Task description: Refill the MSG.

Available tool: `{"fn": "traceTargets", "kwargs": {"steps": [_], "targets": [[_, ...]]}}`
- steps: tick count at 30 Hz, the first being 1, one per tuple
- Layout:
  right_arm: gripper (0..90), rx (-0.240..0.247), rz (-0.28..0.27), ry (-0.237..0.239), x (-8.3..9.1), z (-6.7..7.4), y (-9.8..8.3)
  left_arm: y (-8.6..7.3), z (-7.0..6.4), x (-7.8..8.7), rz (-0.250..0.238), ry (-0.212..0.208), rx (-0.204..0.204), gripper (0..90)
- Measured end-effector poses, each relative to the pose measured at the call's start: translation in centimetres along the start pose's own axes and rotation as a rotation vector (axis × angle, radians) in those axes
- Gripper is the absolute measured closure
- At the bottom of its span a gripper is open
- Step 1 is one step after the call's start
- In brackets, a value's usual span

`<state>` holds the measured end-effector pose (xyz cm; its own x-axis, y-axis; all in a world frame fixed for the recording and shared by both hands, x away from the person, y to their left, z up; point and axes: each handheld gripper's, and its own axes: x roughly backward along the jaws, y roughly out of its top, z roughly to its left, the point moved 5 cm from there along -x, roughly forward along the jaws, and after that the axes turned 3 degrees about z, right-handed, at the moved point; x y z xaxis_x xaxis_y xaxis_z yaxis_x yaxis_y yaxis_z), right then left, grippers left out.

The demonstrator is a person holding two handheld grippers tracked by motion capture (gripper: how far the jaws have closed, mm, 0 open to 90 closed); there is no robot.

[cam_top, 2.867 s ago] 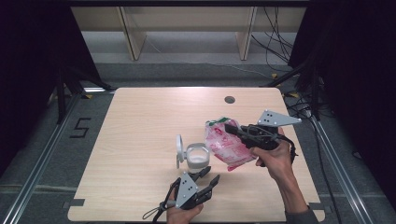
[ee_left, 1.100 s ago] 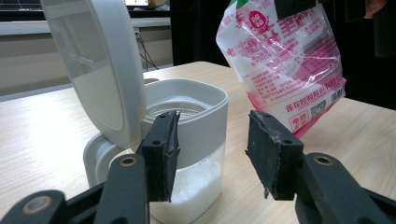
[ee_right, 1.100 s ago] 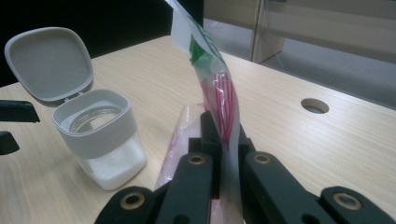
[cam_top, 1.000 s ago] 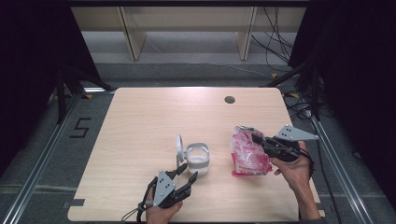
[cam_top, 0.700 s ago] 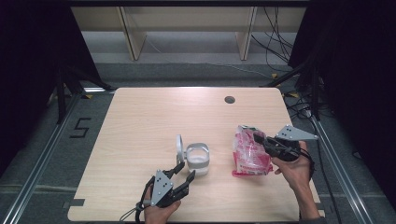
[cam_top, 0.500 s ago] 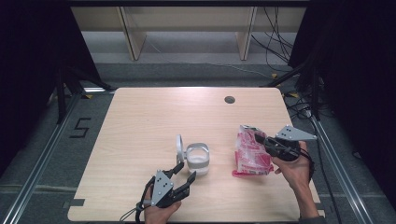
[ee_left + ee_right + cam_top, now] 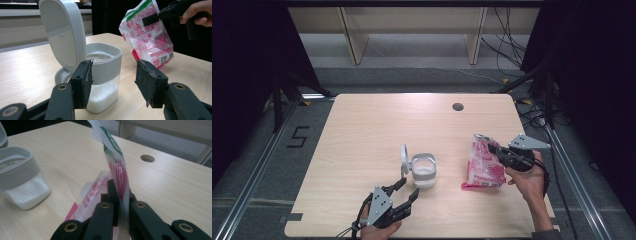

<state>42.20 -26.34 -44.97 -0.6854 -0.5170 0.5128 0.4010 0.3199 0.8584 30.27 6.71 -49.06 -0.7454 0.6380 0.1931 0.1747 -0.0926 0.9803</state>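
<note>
Meanwhile the right gripper [image 7: 495, 150] pinches the pink bag [image 7: 482, 167], seemingly by its top, and the left gripper [image 7: 406, 191], jaws just opening, hangs empty beside the container [image 7: 424, 171].

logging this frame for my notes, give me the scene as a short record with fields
container: white plastic canister, hinged lid standing open, white grains inside
bag: pink and white printed plastic bag, bottom edge on the table
right claw: shut on the bag's top edge
left claw: open, near the canister, jaws just opened wider, nothing pressed between them
surface: light wooden table
</note>
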Motion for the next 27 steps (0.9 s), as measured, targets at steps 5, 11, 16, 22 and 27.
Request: {"fn": "traceTargets", "kwargs": {"steps": [5,11,16,22,27], "targets": [[90.0,0.008,0.001,-0.003,-0.6,-0.6,-0.5,0.1,0.1,0.5,0.002,0.006,0.016,44.2],[90.0,-0.017,0.027,0.007,-0.8,-0.9,-1.2,0.2,0.9,1.3,0.019,0.025,0.019,40.8],[90.0,-0.031,0.027,0.001,-1.1,-0.9,-1.5,0.2,1.5,1.5,0.014,0.049,0.037,37.2],[90.0,-0.02,0.036,-0.007,-1.4,-1.0,-1.5,0.2,1.8,1.7,0.03,0.062,0.047,34.1],[90.0,-0.018,0.052,-0.019,-1.5,-1.2,-1.7,0.1,2.0,1.7,0.042,0.068,0.052,33.5]]}}
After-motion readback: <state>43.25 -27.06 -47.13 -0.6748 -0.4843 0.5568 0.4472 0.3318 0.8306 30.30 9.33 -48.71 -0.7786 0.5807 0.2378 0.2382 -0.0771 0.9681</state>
